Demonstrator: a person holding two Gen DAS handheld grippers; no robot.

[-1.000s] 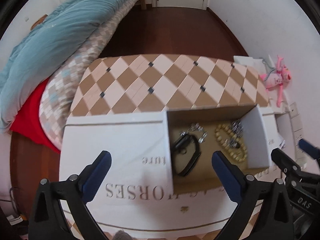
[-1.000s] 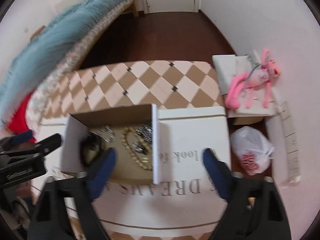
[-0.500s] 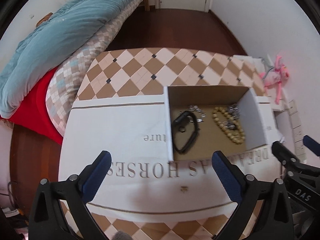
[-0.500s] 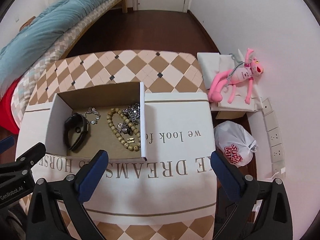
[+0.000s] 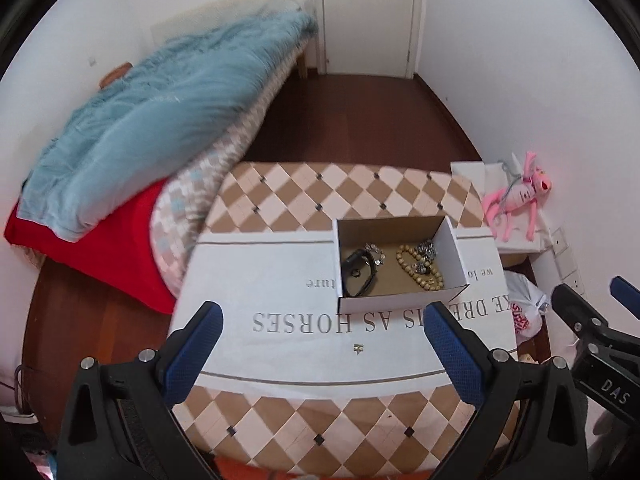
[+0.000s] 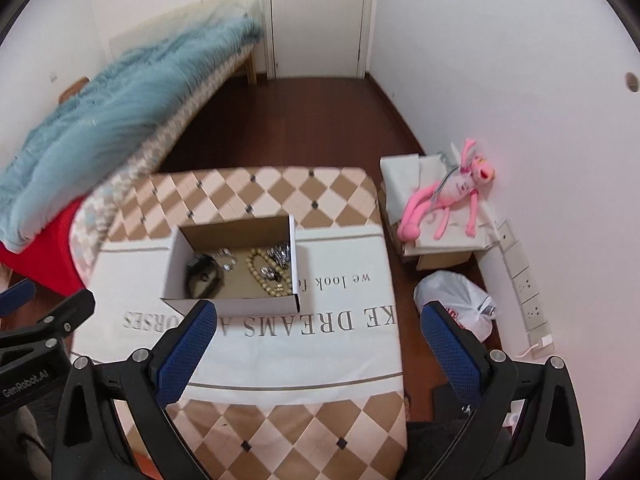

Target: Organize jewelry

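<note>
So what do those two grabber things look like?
Both look alike. The left gripper has black frame arms with silver bolts and two fingers covered in bumpy blue pads. The right gripper has the same black frame and blue fingers. White letters are printed on their black sides: "GenRobot.AI" on the left one, "DAS" on the right.

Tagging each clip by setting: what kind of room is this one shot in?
Most likely a bedroom in a home. A bed with a blue quilt runs along the wall, a pink plush toy lies by the wall, and a closed door faces the wooden floor.
</note>
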